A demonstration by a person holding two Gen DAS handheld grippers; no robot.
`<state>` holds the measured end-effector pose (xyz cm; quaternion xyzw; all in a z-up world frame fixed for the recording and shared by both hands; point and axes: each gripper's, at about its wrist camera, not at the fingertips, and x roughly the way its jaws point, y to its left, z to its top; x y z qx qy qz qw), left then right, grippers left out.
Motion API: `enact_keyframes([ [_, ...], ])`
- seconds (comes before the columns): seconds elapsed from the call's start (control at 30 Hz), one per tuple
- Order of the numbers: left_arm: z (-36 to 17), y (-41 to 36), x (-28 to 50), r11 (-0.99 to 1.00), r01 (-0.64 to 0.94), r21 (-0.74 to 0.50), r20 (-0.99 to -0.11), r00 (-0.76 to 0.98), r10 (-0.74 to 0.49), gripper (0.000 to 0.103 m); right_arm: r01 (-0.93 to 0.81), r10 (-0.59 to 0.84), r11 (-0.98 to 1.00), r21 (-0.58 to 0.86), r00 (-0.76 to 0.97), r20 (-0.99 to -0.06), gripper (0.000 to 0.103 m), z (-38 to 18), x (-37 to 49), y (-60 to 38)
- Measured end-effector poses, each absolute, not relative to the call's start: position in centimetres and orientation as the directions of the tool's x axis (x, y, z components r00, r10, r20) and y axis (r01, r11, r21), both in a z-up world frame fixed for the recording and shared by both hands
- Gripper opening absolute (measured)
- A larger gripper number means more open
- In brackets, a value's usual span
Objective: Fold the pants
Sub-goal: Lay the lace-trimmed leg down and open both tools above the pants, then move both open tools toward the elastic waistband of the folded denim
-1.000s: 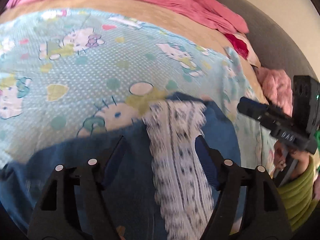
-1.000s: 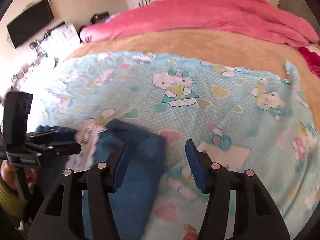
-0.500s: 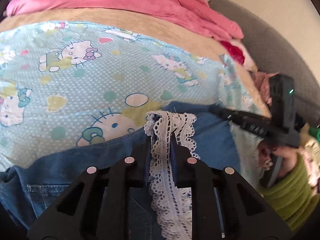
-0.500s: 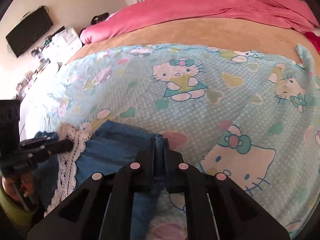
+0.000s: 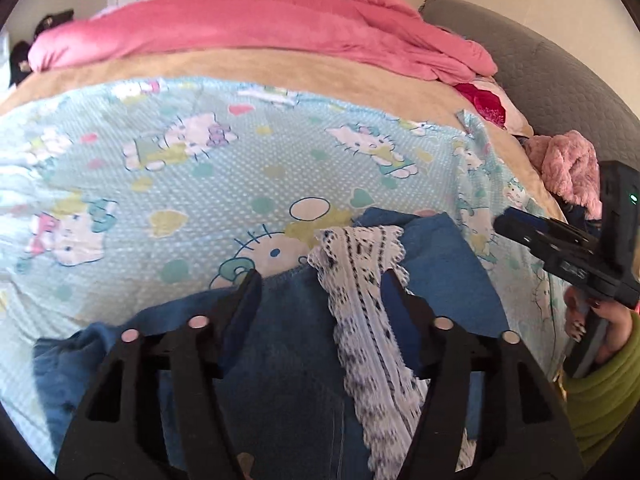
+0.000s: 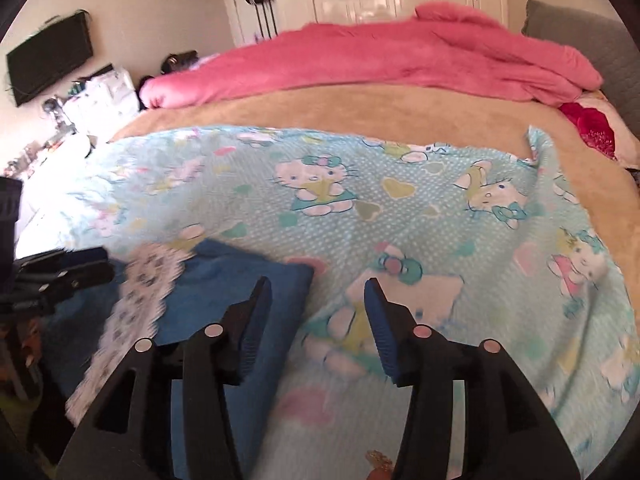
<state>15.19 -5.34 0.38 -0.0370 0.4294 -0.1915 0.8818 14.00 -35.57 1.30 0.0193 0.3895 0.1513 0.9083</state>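
Blue denim pants [image 5: 280, 360] with a white lace strip [image 5: 360, 280] lie folded on a light blue cartoon-cat sheet [image 5: 200, 184] at the near edge of the bed. My left gripper [image 5: 320, 280] hovers over them, its jaws opening; the lace lies under the gap and the pads do not press on it. In the right wrist view my right gripper [image 6: 316, 286] hangs over the right edge of the pants [image 6: 240, 280], jaws opening, with nothing pinched. Each gripper shows in the other's view: the right gripper [image 5: 516, 226] and the left gripper [image 6: 96, 266].
A pink duvet [image 6: 400, 60] is heaped along the far side on a tan blanket [image 6: 360, 108]. A grey headboard [image 5: 540, 80] and a pink fluffy item [image 5: 568, 168] are at the right. A hand in a green sleeve [image 5: 600, 380] holds the right gripper. Cluttered furniture [image 6: 96, 96] stands far left.
Half a second ago both grippers were shut, the left on the lace strip and the right on the denim edge. Both have let go, stand open, and have drawn back a little.
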Motion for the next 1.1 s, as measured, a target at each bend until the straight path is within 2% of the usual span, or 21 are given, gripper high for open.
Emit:
enact_keyframes([
  [0.1, 0.9, -5.8, 13.2, 0.922, 0.335, -0.196, -0.736, 0.571, -0.364, 0.063, -0.302, 0.315, 0.942, 0.145, 0.654, -0.688, 0.052, 1.8, 11.2, -35.0],
  [0.27, 0.9, -7.1, 10.0, 0.915, 0.387, -0.114, -0.745, 0.576, -0.336, 0.064, -0.379, 0.336, 0.92, 0.099, 0.632, -0.698, 0.053, 1.8, 6.6, -32.8],
  [0.4, -0.3, -8.3, 8.0, 0.893, 0.438, -0.102, -0.773, 0.531, -0.348, 0.05, -0.441, 0.358, 0.893, 0.096, 0.565, -0.743, 0.053, 0.2, 4.1, -31.1],
  [0.5, -1.8, -9.3, 6.5, 0.876, 0.476, -0.077, -0.804, 0.49, -0.337, 0.039, -0.446, 0.324, 0.893, 0.068, 0.53, -0.784, 0.053, -1.5, 3.3, -30.1],
  [0.57, -3.0, -9.9, 6.0, 0.876, 0.482, -0.027, -0.82, 0.49, -0.295, 0.039, -0.422, 0.289, 0.904, 0.067, 0.489, -0.823, 0.055, -3.3, 3.5, -29.8],
  [0.73, -2.8, -9.1, 5.9, 0.888, 0.457, -0.055, -0.81, 0.499, -0.307, 0.039, -0.379, 0.305, 0.919, 0.106, 0.514, -0.802, 0.055, -2.4, 3.5, -30.3],
  [0.8, -2.3, -8.8, 5.9, 0.892, 0.45, -0.052, -0.803, 0.512, -0.305, 0.042, -0.367, 0.301, 0.924, 0.106, 0.53, -0.793, 0.055, -1.6, 3.5, -30.5],
  [0.9, -1.7, -8.3, 5.8, 0.901, 0.431, -0.046, -0.793, 0.533, -0.296, 0.055, -0.35, 0.28, 0.933, 0.082, 0.566, -0.776, 0.062, -0.6, 3.6, -30.7],
  [0.97, -1.3, -8.0, 5.7, 0.907, 0.419, -0.046, -0.789, 0.542, -0.291, 0.056, -0.341, 0.28, 0.936, 0.081, 0.587, -0.76, 0.069, 0.2, 3.6, -30.7],
  [1.03, -0.7, -7.3, 5.6, 0.918, 0.393, -0.045, -0.779, 0.561, -0.278, 0.062, -0.339, 0.281, 0.937, 0.078, 0.604, -0.746, 0.075, 0.8, 3.7, -30.7],
  [1.1, 0.0, -6.6, 5.5, 0.926, 0.375, -0.039, -0.769, 0.581, -0.267, 0.066, -0.338, 0.282, 0.938, 0.077, 0.613, -0.738, 0.075, 1.2, 4.0, -30.6],
])
